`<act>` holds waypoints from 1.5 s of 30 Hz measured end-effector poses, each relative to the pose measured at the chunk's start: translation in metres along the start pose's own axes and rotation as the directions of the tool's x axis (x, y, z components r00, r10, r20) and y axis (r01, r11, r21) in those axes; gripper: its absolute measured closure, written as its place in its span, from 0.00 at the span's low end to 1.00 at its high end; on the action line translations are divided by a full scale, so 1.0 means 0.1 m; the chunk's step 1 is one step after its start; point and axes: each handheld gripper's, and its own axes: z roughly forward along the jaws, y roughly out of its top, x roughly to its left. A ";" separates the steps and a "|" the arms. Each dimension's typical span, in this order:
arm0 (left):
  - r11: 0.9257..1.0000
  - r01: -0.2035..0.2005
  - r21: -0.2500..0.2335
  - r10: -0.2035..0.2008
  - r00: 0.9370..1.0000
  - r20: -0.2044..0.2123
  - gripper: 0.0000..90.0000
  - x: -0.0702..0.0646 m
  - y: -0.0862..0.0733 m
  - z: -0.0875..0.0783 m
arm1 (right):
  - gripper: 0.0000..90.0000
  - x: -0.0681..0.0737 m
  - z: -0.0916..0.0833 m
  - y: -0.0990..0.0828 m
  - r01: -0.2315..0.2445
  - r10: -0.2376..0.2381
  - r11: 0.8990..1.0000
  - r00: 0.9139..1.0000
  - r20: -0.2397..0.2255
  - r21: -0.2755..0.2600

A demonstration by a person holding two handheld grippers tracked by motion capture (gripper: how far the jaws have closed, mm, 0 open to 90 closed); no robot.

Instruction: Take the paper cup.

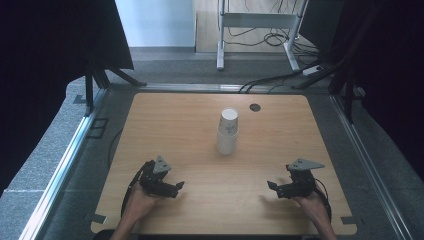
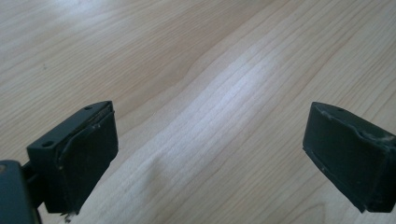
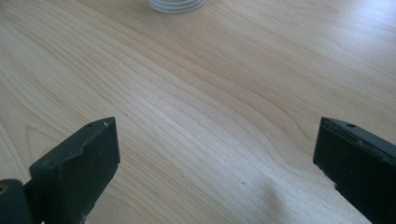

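High view first: my 2 hands come in from the bottom edge, and each one holds a gripper low over the wooden desk (image 1: 280, 115). My left gripper (image 1: 178, 185) is near the front left part of the desk. My right gripper (image 1: 270, 185) is near the front right part. They point in toward each other, with a lot of bare wood between them.

A stack of white paper cups (image 1: 228, 131) stands upside down near the middle of the desk, farther from me than both grippers. It is well apart from each one. The top cups lean a little. Behind the stack, near the far edge, there is a small dark round hole (image 1: 255, 107) in the desk.

In the left gripper view, the jaws of my left gripper (image 2: 208, 158) stand wide apart. I see just wood grain between them, and they hold nothing.

In the right gripper view, the jaws of my right gripper (image 3: 217, 163) are wide too, with bare wood between them. The ringed rims of the cups (image 3: 177, 4) peek in at the top edge, far ahead of the jaws.
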 end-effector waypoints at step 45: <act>0.997 -0.028 -0.067 0.035 0.994 0.104 0.03 0.05 0.65 0.30 | 0.04 0.06 0.04 0.62 0.027 -0.032 0.998 0.996 -0.080 -0.063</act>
